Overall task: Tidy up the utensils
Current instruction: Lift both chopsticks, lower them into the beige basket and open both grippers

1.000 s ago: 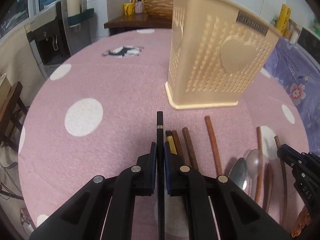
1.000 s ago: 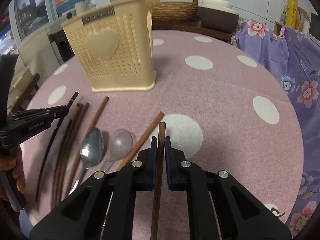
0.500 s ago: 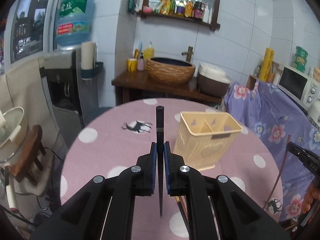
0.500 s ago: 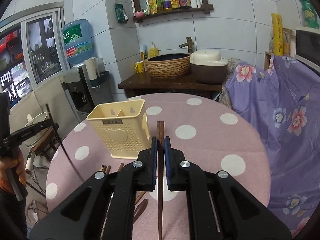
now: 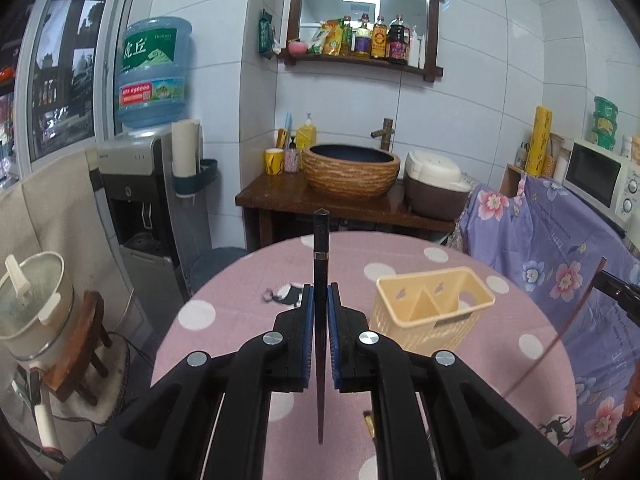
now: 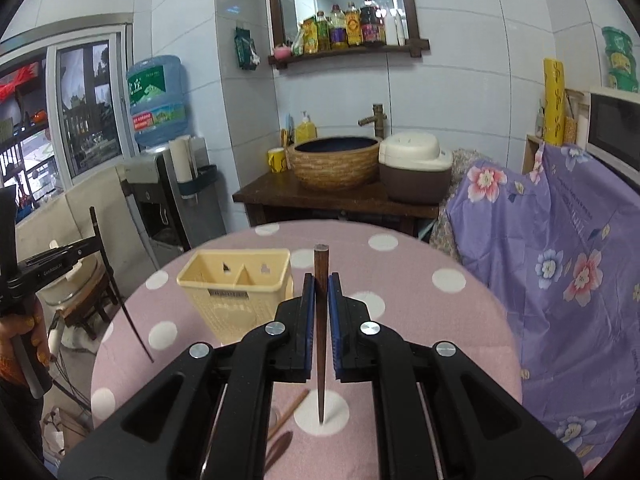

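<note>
My left gripper (image 5: 320,296) is shut on a black chopstick (image 5: 321,240) that stands nearly upright, lifted well above the pink dotted table (image 5: 240,280). In the right wrist view my right gripper (image 6: 320,286) is shut on a brown chopstick (image 6: 321,264), also raised. The cream utensil holder (image 5: 432,304) (image 6: 236,292) stands on the table between the two grippers, its two compartments showing nothing inside. A brown chopstick (image 6: 288,414) and a spoon (image 6: 280,446) lie on the table below the right gripper.
A wooden counter (image 5: 288,196) with a woven basin (image 5: 350,168) and a rice cooker (image 5: 434,184) stands behind the table. A water dispenser (image 5: 136,208) is at the left, a purple floral cloth (image 6: 560,272) at the right. A stool with a pot (image 5: 36,312) stands beside the table.
Both grippers have risen high off the table with their chopsticks and tilted up. The holder, close a second ago, now looks small and lies below them.
</note>
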`<state>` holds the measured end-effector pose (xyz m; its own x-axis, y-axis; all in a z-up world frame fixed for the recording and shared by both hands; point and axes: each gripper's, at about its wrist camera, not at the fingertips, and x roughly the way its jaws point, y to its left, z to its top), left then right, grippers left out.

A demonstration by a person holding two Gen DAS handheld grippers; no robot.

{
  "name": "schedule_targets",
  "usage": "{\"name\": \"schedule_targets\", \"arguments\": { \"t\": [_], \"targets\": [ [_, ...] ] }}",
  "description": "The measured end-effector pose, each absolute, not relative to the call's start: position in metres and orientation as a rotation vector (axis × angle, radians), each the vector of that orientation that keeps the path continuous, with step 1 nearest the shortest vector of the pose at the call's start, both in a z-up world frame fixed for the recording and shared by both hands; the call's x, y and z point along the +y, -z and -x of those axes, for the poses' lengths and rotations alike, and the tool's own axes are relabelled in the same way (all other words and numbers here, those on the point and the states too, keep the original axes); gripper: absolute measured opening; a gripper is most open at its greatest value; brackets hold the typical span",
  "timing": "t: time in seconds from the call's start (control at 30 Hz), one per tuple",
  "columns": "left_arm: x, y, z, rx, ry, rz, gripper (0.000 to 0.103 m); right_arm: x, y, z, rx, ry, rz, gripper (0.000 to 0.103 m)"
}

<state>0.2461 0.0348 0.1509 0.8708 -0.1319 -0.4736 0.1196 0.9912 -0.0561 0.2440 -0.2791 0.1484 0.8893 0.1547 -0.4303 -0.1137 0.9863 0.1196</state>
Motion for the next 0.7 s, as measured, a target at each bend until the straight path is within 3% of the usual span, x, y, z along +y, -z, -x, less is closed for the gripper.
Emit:
{"name": "schedule_targets", "arguments": {
  "t": [0.4,0.53,0.7],
  "targets": [
    [-0.002,-0.27,-0.265,0.33,0.226,0.039,0.008,-0.239,-0.286,-0.298,0.264,-0.15,-0.042,0.008],
    [-0.017,-0.262,-0.279,0.334,0.251,0.055,0.008,-0.225,-0.284,-0.312,0.268,-0.171,-0.062,0.008],
    [-0.039,-0.208,-0.299,0.388,0.247,0.049,0.008,-0.208,-0.234,-0.331,0.332,-0.184,-0.072,0.008]
  ]
}}
